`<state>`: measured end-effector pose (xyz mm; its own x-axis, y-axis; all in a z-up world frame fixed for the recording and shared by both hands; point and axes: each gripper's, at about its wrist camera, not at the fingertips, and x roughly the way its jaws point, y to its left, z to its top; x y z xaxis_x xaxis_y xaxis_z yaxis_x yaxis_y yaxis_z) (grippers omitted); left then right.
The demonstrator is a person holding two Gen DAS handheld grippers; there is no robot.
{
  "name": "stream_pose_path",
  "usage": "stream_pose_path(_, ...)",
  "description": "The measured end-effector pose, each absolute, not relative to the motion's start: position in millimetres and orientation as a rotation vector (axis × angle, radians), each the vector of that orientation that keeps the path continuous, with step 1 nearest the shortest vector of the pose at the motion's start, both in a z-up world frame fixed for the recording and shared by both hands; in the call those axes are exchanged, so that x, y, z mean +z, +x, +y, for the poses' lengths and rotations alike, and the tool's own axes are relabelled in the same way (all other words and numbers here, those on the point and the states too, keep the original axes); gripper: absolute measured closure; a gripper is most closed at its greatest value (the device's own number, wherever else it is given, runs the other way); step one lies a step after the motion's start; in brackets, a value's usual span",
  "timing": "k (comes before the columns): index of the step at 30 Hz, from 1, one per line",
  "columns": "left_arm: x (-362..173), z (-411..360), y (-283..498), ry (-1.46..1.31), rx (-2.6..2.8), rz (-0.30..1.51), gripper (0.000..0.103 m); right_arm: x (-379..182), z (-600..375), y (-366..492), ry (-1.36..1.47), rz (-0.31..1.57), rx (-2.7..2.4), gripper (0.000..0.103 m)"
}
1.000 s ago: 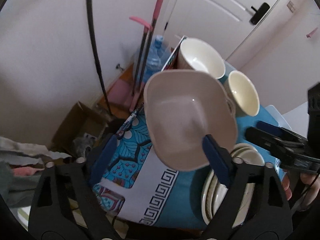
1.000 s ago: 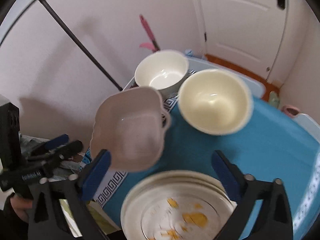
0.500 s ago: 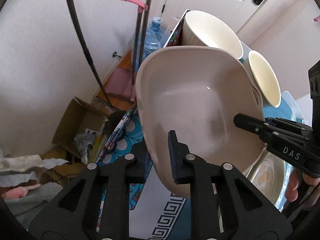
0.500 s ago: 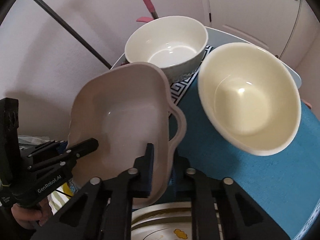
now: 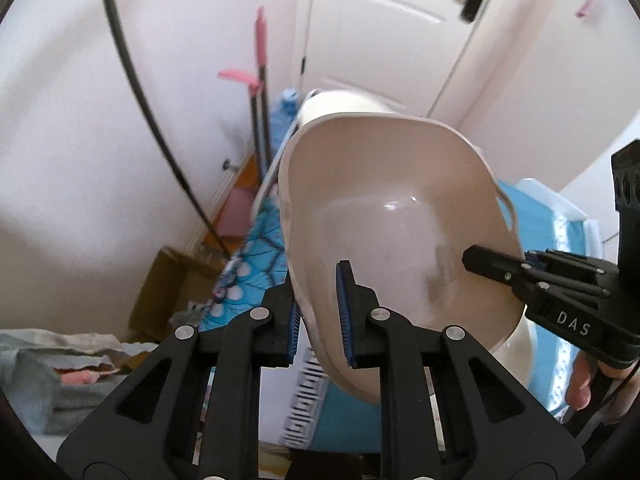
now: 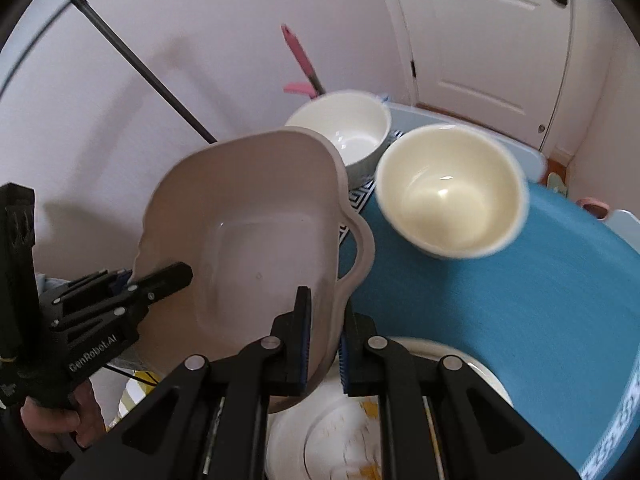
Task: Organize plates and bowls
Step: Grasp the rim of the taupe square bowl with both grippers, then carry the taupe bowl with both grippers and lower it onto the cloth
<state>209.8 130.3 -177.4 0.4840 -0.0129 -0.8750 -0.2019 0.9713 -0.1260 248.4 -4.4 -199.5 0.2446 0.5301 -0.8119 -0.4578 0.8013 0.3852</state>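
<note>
A pinkish-beige square dish with handles (image 5: 400, 220) hangs tilted above the blue-clothed table (image 6: 500, 312). My left gripper (image 5: 318, 316) is shut on its near-left rim. My right gripper (image 6: 323, 344) is shut on the opposite rim beside a handle of the dish (image 6: 248, 232). Each gripper also shows in the other's view, the right gripper (image 5: 480, 260) and the left gripper (image 6: 160, 280). A cream bowl (image 6: 448, 192) and a white bowl (image 6: 348, 128) stand at the far end of the table. A stack of plates (image 6: 340, 432) lies under the dish.
Pink-handled mops (image 5: 260, 80) lean by the white door (image 5: 400, 20). A black pole (image 5: 132, 80) slants across the wall. On the floor to the left are a cardboard box (image 5: 168, 280) and a heap of cloth (image 5: 40, 360). A hand (image 6: 52, 424) holds the left gripper.
Both grippers went from open to shut on opposite rims of the dish. The dish has since risen off the table and tilted.
</note>
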Motion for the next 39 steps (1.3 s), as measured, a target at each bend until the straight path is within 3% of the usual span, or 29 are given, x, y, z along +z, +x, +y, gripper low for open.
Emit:
stream_pose_path(10,-115.5,-2.0,180.3,-0.156,-0.030,0.971,0.088,-138.2,-136.0,172.0,0.148,0.987,0.554,0.092)
stream_pose_path(18,-112.5,-118.9,163.8,-0.097,-0.201,0.976,0.088,-127.5,-257.0,126.8,0.208,0.945,0.380,0.092)
stream_pose_path(24,-149.2,-196.1,161.7,-0.044,-0.319,1.049,0.088,-148.9,-331.8,100.3,0.264,0.970,0.244,0.092)
stream_pose_path(29,-201.9,-246.0,173.7,0.027,-0.371,1.138,0.088,-197.9,-371.9,97.0,0.294,1.044,0.162,0.092)
stream_pose_path(33,-232.3,-269.4,180.9,0.059,-0.378,1.183,0.088,-242.9,-390.9,104.0,0.337,1.094,0.135,0.092)
stream_pose_path(39,-255.6,-280.8,184.8,0.082,-0.371,1.214,0.088,-266.8,-398.8,106.8,0.328,1.106,0.109,0.092)
